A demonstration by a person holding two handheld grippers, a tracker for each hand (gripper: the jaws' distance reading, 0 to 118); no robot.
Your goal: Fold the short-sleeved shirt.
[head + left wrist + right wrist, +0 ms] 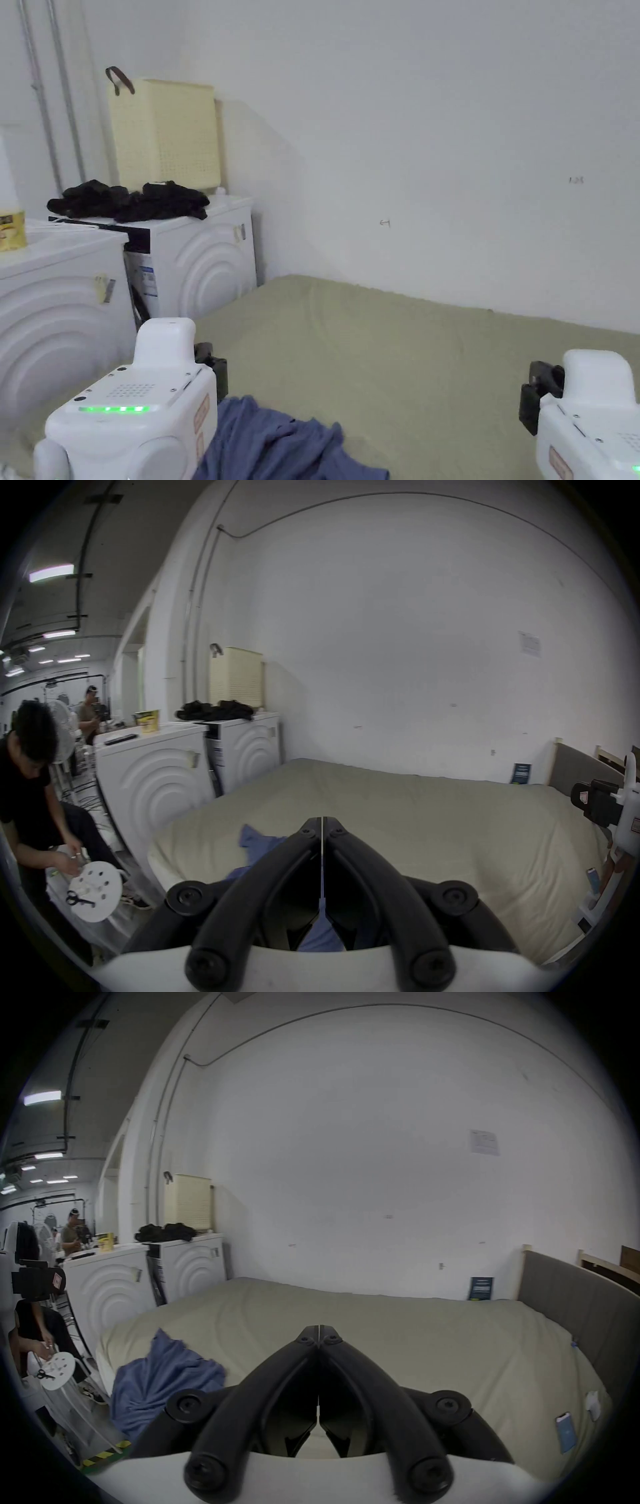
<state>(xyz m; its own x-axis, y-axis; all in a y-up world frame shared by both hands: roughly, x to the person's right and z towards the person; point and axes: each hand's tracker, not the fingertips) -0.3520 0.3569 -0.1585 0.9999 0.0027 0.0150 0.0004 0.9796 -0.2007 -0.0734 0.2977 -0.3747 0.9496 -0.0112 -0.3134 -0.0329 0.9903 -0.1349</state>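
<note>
A blue short-sleeved shirt (275, 444) lies crumpled at the near left corner of the bed (387, 356), which has an olive-green sheet. My left gripper (212, 369) hovers right over the shirt's left part. In the left gripper view its jaws (322, 821) are shut with nothing between them, and the shirt (256, 840) shows below and behind them. My right gripper (540, 394) is held over bare sheet well to the right of the shirt. In the right gripper view that gripper (318, 1329) is shut and empty, with the shirt (162, 1383) at lower left.
Two white washing machines (194, 262) stand left of the bed, with black clothes (131, 200) and a cream basket (165, 134) on top. A person (31, 791) crouches by a white stool (95, 892) at far left. A grey headboard (571, 1303) closes the right end.
</note>
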